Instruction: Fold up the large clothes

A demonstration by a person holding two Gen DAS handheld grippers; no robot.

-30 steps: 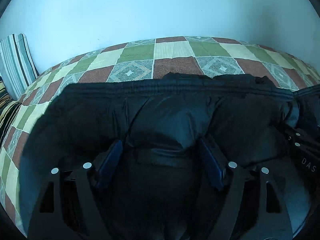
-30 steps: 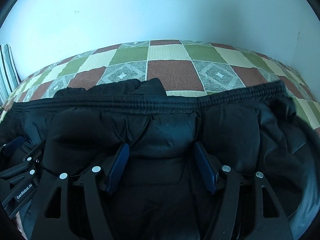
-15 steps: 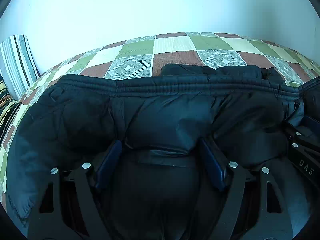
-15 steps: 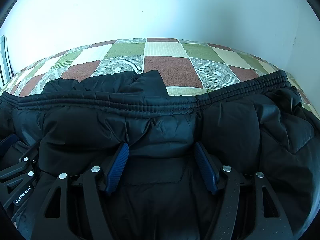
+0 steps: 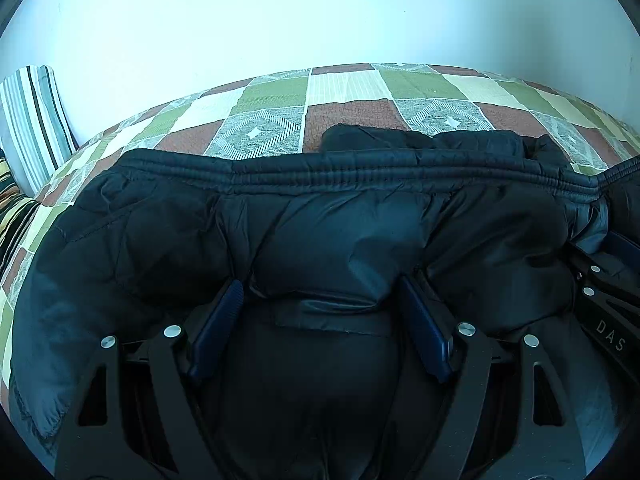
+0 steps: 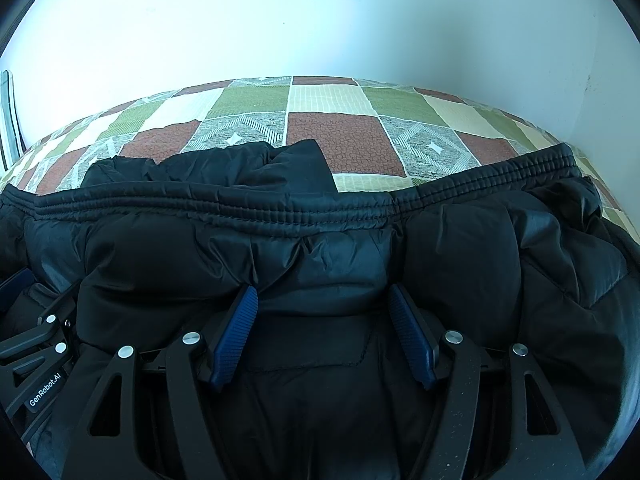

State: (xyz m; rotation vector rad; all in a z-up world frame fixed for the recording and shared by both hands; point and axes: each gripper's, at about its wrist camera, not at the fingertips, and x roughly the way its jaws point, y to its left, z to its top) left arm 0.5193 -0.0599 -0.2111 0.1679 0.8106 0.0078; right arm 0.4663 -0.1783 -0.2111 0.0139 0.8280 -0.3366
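Pinching black puffer jacket (image 5: 320,240) — seemingly — both hand-held grippers.

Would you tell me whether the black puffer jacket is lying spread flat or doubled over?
Doubled over: the jacket has its ribbed hem lying across another padded layer.

- The puffy black jacket (image 5: 328,240) fills the gap between the left claw's (image 5: 322,292) two blue pads, so nothing else fits there.
- The right claw (image 6: 322,300) is stuffed the same way.
- The two claws sit close side by side, with little room between them.
- Past the jacket's ribbed edge (image 6: 280,208), the checked bed cover (image 6: 344,140) lies bare and open.
- The white wall (image 6: 320,20) blocks the far end.
- A striped cushion (image 5: 34,120) stands far left of the left claw.
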